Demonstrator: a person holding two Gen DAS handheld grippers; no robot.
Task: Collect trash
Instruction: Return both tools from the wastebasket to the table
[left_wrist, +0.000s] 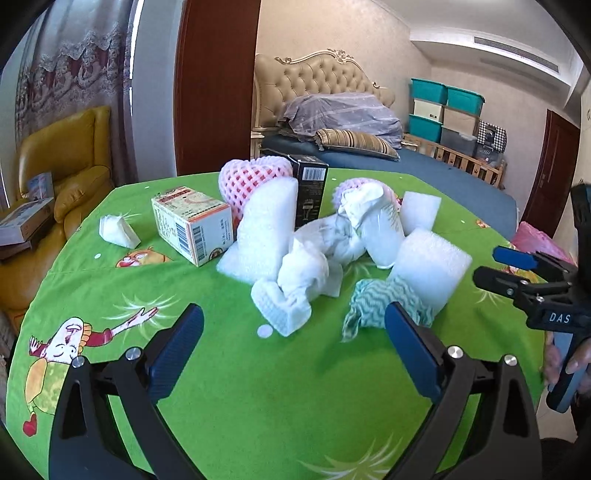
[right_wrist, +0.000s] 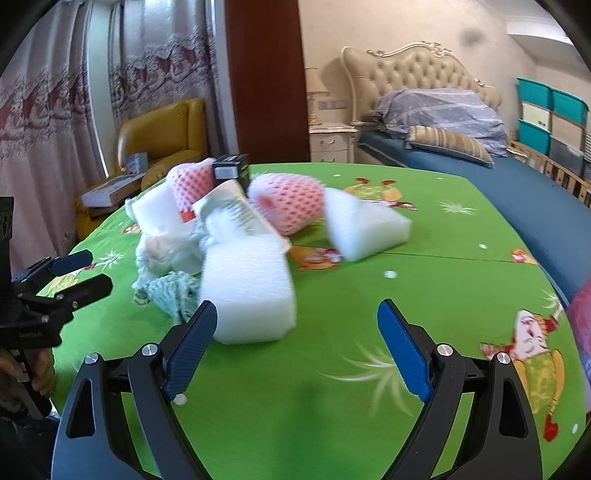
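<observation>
Trash heap sits mid-worktop on the green cartoon cloth: white foam blocks, crumpled tissue, a wavy teal cloth, two pink foam fruit nets, a printed carton, a black box.

Nearest to me is the big white foam block (right_wrist: 249, 290), just ahead of my right tool (right_wrist: 297, 350), almost touching its left-side finger. I judge it very light, springy and a bit crushable, so I take it across the short faces with a gentle squeeze.

Crumpled tissue (left_wrist: 306, 269) and teal cloth (left_wrist: 373, 302) lie ahead of my left tool (left_wrist: 293, 350). Soft, limp, no weight; I pinch a bunched fold from above.

Pink nets (right_wrist: 286, 206) are squashy and snaggy. The printed carton (left_wrist: 192, 221) is stiff, likely empty; I hold it by its flat sides. The black box (left_wrist: 310, 184) stands upright behind, tippy I'd guess.

Both tools are spread wide with nothing between the pads, hovering apart from each other.

The near half of the worktop (left_wrist: 277, 406) is bare, good approach room. Its far edge runs close to the bed (right_wrist: 517, 184), and the yellow armchair (left_wrist: 66, 155) is past the left side. The right view is motion-blurred, so contact with the foam is uncertain.
</observation>
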